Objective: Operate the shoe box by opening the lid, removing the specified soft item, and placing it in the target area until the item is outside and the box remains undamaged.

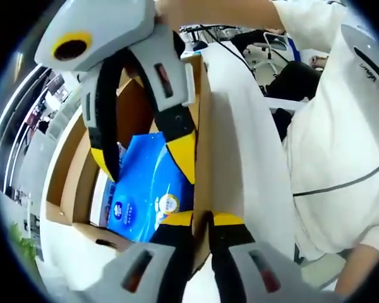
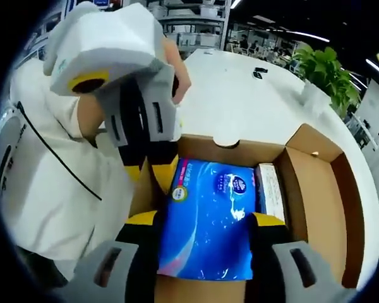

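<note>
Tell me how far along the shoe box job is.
Done: the box is open, its cardboard inside showing. In hand: the right gripper has its jaws on either side of the blue soft pack, which lies inside the box, while the left gripper is clamped on the box wall. Left: lifting the pack out and setting it on the white table. No damage to the box is visible.

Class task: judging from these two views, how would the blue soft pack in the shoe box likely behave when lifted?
The blue pack looks glossy, so probably slippery. Its wrapper seems soft, likely yielding and sagging between the right gripper jaws. It probably won't roll, being flat-sided.
</note>
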